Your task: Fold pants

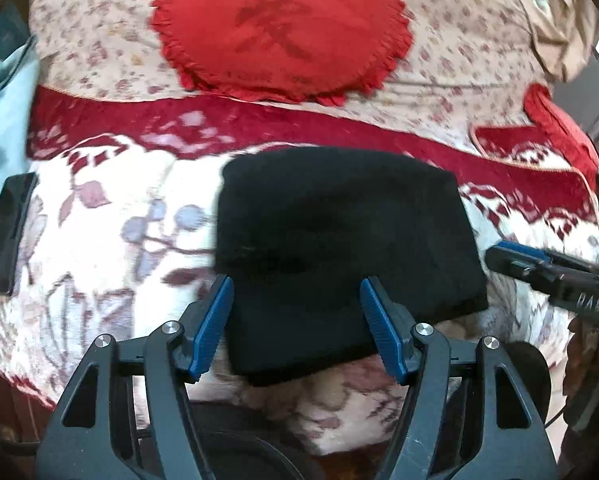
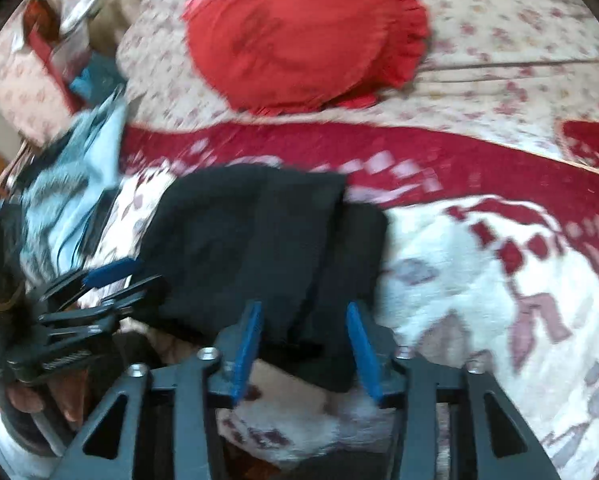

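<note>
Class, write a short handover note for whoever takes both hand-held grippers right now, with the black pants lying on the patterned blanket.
Left hand-held gripper: open, empty, over the near edge of the folded black fabric pants.
Right hand-held gripper: open, empty, over the pants' near edge.
Pants: a compact folded bundle on the red-and-white patterned blanket, in front of the round red frilled cushion.
Done: pants appear folded.
Left: probably only withdrawing; check whether another fold is wanted.
</note>
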{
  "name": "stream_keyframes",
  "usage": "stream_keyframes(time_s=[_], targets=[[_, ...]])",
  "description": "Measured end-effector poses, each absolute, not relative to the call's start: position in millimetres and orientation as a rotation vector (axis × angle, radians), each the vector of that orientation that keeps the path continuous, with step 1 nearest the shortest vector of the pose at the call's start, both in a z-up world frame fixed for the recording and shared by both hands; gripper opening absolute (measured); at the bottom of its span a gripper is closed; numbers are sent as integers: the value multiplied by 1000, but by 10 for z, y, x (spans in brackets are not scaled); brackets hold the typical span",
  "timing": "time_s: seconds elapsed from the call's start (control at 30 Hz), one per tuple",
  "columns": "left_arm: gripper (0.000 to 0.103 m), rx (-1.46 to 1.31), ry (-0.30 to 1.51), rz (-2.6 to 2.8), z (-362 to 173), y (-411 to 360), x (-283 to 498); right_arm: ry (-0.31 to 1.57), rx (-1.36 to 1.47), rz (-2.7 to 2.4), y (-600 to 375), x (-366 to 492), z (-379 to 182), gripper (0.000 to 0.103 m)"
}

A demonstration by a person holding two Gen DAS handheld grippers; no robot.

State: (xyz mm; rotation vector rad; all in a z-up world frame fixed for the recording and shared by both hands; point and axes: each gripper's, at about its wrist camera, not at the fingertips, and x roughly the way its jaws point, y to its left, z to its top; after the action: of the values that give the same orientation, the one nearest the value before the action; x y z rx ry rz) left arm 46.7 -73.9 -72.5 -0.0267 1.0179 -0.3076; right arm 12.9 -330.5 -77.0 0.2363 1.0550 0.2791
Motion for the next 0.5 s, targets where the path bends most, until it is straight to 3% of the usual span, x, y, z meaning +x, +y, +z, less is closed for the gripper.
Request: stream_keyframes(time_s=[0.4, 0.5], targets=[[67, -226, 1117, -346, -979, -442, 814, 1120, 520, 369, -3457, 525, -1208, 72], [75, -258, 1139, -369, -1057, -509, 888, 1121, 510, 380, -3390, 590, -1219, 76]])
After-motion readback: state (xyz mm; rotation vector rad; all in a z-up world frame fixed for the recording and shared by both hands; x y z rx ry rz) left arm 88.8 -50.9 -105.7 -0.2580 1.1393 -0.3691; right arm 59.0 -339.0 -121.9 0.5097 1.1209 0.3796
